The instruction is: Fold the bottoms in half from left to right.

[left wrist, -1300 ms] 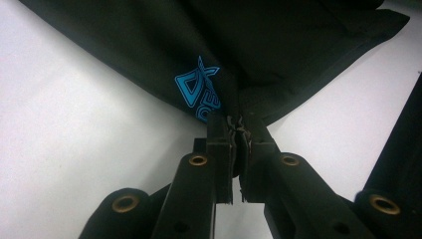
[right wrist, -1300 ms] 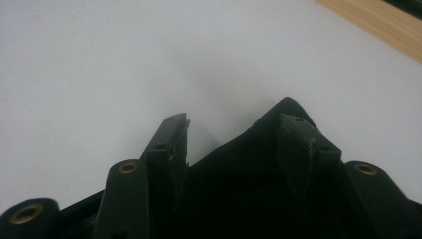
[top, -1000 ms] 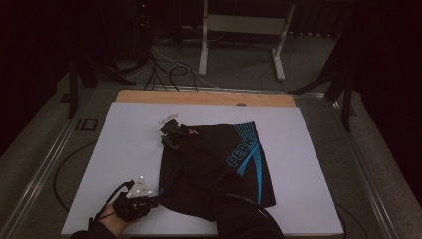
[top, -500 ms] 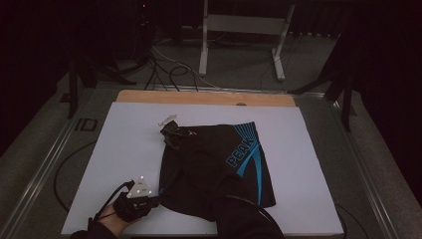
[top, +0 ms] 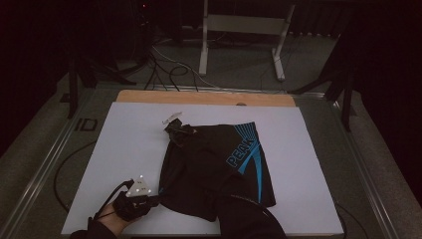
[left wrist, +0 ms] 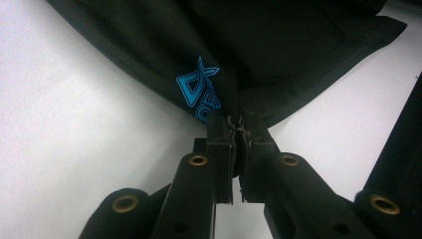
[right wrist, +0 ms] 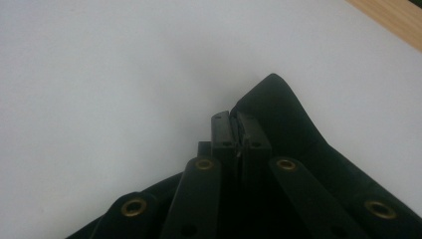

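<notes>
White tabletop (top: 124,164) is carrying one pair of black shorts (top: 214,169), lying spread between the two claws. The left claw (left wrist: 238,127) is pinching the near hem just beside the blue logo (left wrist: 199,92), while the right claw (right wrist: 234,124) has just been closing and is now clamping the far corner of the cloth. Judging by both grips, a fold is beginning, so lifting both corners together and evenly is coming next.

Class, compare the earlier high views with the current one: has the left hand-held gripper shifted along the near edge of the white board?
No. The left hand-held gripper sits at the same spot by the white board's near-left corner, shut on the black shorts.
</notes>
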Demonstrator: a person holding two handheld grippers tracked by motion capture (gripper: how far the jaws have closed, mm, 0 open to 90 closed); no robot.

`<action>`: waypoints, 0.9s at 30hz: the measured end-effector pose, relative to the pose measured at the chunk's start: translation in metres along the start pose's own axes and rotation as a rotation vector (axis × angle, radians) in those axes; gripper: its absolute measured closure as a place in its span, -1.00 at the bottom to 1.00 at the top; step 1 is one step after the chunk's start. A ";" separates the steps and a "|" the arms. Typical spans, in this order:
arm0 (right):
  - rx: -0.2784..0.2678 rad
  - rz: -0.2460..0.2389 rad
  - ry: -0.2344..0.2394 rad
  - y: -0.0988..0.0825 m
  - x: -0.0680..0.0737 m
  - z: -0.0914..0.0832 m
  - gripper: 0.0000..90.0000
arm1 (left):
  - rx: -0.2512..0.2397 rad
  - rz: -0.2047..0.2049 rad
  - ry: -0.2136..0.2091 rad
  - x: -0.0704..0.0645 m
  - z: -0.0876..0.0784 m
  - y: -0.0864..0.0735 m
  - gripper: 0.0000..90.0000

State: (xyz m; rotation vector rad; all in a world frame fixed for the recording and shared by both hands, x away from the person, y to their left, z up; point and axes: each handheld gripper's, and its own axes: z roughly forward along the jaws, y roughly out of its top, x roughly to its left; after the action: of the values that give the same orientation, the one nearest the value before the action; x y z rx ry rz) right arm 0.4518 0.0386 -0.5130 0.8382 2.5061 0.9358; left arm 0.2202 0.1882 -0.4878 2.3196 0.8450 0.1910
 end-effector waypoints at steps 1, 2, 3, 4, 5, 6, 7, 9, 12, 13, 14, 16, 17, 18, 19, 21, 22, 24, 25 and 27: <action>-0.004 0.013 -0.002 0.001 0.000 -0.001 0.96 | -0.004 -0.002 0.000 0.000 0.000 0.000 0.90; -0.008 0.005 0.003 0.001 -0.001 -0.003 0.97 | -0.005 0.000 -0.001 0.000 -0.001 0.001 0.90; -0.002 -0.012 0.003 0.002 -0.002 -0.004 0.97 | -0.004 0.002 0.001 0.000 -0.002 0.001 0.90; -0.004 -0.019 0.006 0.002 -0.002 -0.006 0.97 | -0.009 -0.001 0.002 0.000 -0.002 0.001 0.90; -0.008 -0.015 0.006 0.003 -0.003 -0.007 0.97 | -0.011 0.001 0.001 0.000 -0.002 0.001 0.90; -0.015 -0.009 0.009 0.003 -0.003 -0.008 0.97 | -0.011 0.002 0.002 0.001 -0.003 0.002 0.90; -0.010 -0.030 0.013 0.003 -0.004 -0.010 0.97 | -0.011 0.001 0.002 0.001 -0.003 0.002 0.90; -0.009 -0.035 0.011 0.003 -0.005 -0.011 0.97 | -0.011 0.001 0.002 0.001 -0.003 0.002 0.90; -0.015 -0.045 0.020 0.004 -0.007 -0.015 0.97 | -0.020 -0.004 0.000 0.001 -0.004 0.003 0.90; -0.019 -0.041 0.020 0.004 -0.007 -0.015 0.97 | -0.020 -0.002 0.002 0.001 -0.004 0.003 0.90; -0.018 -0.041 0.020 0.004 -0.008 -0.015 0.97 | -0.021 -0.005 0.001 0.001 -0.005 0.003 0.90; -0.022 -0.042 0.021 0.003 -0.008 -0.017 0.98 | -0.027 -0.005 -0.006 0.001 -0.005 0.003 0.90; -0.024 -0.038 0.022 0.003 -0.008 -0.017 0.98 | -0.030 -0.003 -0.007 0.000 -0.005 0.004 0.90; -0.027 -0.039 0.015 0.003 -0.009 -0.017 0.98 | -0.031 -0.002 -0.005 -0.001 -0.006 0.004 0.90; -0.034 -0.018 0.023 0.003 -0.009 -0.018 0.98 | -0.033 0.000 -0.006 -0.001 -0.006 0.005 0.90; -0.035 -0.022 0.030 0.004 -0.010 -0.021 0.98 | -0.040 0.000 -0.007 -0.002 -0.006 0.006 0.90; -0.033 -0.031 0.030 0.004 -0.012 -0.023 0.98 | -0.037 0.000 -0.008 -0.002 -0.006 0.006 0.90; -0.038 -0.042 0.030 0.005 -0.015 -0.027 0.98 | -0.044 -0.001 -0.011 -0.003 -0.006 0.008 0.90; -0.042 -0.025 0.018 0.006 -0.015 -0.029 0.98 | -0.043 0.000 -0.014 -0.003 -0.007 0.009 0.90; -0.041 -0.035 0.027 0.006 -0.016 -0.031 0.98 | -0.049 0.005 -0.013 -0.004 -0.009 0.010 0.90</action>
State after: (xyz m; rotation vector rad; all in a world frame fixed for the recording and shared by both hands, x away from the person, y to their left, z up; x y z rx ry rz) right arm 0.4514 0.0172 -0.4849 0.7716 2.5075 0.9899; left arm 0.2192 0.1841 -0.4744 2.2748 0.8193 0.1960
